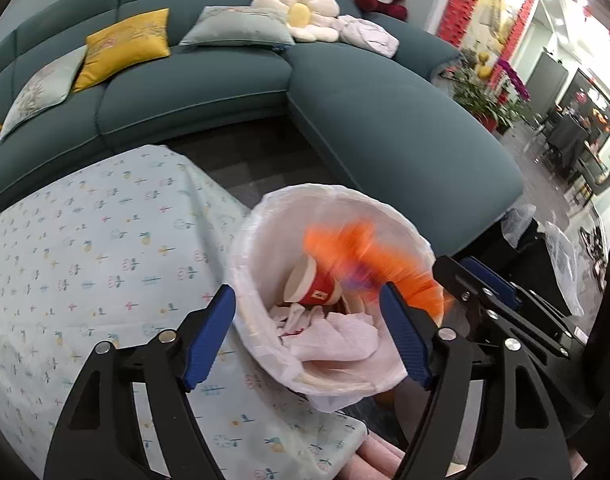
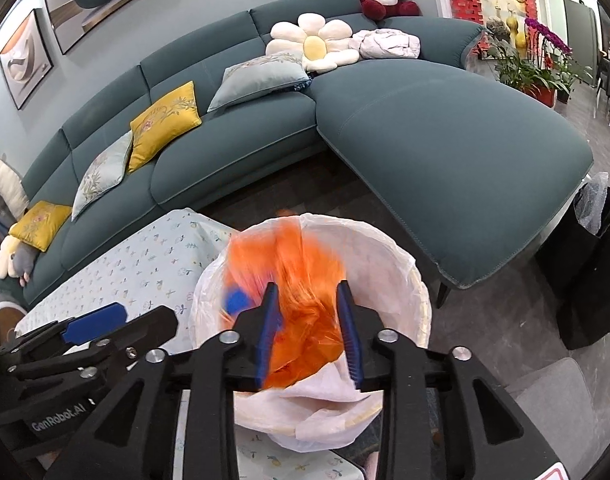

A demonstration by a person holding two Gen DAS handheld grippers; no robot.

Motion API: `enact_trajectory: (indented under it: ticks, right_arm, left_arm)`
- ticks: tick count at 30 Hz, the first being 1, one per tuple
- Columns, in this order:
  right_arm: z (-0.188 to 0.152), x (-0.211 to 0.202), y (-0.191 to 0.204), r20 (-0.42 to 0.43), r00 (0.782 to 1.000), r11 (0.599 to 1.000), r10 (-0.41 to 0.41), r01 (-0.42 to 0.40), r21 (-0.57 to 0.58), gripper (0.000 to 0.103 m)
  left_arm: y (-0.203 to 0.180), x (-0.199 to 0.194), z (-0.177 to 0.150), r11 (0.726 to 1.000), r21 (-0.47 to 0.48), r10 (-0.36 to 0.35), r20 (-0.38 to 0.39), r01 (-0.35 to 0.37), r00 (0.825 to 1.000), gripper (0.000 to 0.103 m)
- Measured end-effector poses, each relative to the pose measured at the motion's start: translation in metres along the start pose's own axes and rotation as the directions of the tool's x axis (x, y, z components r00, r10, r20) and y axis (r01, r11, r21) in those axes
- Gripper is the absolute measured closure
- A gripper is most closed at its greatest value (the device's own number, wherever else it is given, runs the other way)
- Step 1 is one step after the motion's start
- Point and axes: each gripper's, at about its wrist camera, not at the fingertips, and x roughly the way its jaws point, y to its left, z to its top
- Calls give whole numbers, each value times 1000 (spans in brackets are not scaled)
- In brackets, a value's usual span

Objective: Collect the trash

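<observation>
The orange wrapper (image 2: 301,300), blurred, hung directly over the mouth of the lined waste bin (image 1: 389,208), between the parted jaws of the right gripper (image 2: 311,332); whether the pads touched it could not be told, though it looked released. The left gripper (image 1: 309,336) stood wide open and empty above the bin. Inside lay a red paper cup (image 1: 313,288) on its side and crumpled tissues (image 1: 333,338). The bin stood beside the cloth-covered table (image 1: 85,248).

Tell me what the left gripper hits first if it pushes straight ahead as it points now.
Probably the crumpled white paper inside the lined bin; the left gripper points into its mouth. Depth is uncertain, so the bin's near rim might come first.
</observation>
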Motion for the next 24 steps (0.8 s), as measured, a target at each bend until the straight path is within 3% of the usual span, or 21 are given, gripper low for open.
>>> enact_trajectory:
  ticks: [10,14,24]
  right_arm:
    - [-1,-3,12,-5,1000,1000,-4,4,-9,62]
    - [0,-8,19,-1,1000,1000,-1,1,-18,54]
    - [-4,-26,39,4,999,994,-39,39,-98,43]
  left_arm:
    - [19,-9,-6,999,-17,36,11,-35,999,31]
    - [23,-16,-6,999,-17,42,20,-42,999,31]
    - [34,-33,-12,997,-24,68,34,-67,997,31]
